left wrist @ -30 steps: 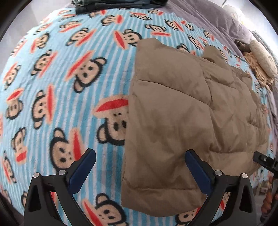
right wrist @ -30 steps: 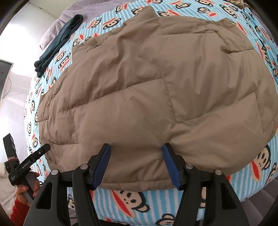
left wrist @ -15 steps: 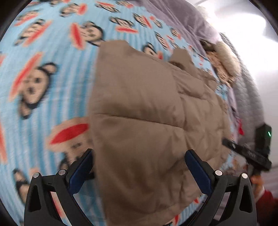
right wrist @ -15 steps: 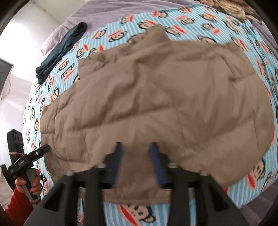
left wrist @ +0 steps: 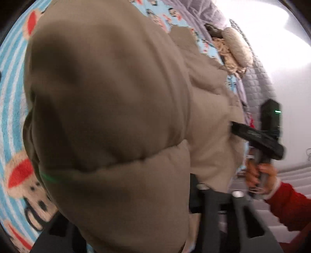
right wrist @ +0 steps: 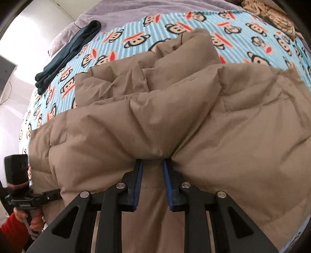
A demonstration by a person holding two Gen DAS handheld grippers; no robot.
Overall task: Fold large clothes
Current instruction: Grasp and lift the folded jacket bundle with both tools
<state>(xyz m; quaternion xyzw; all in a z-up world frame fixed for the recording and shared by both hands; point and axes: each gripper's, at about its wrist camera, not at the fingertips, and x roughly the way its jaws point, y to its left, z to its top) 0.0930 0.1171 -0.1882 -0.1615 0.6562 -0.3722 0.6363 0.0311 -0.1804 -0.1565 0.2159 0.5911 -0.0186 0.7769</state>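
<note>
A big brown quilted jacket lies on the monkey-print blanket, its near hem bunched up. My right gripper has the hem squeezed between its blue pads, and its jaws are still closing. In the left wrist view the jacket billows over my left gripper and hides the pads; its jaws are closing with the jacket's edge between them. The right wrist view shows that left gripper nosed into the hem's left end. The right gripper also bites the hem at the right of the left wrist view.
Folded dark clothes lie at the blanket's far left, on the grey-purple bedding. A fluffy beige cushion sits at the far right end of the bed. A person's hand and red sleeve hold the right gripper beside the bed's near edge.
Both grippers went from wide open over the hem to closed down on it. The jacket's near edge has risen and bunched, and the left view has swung right over the jacket.
</note>
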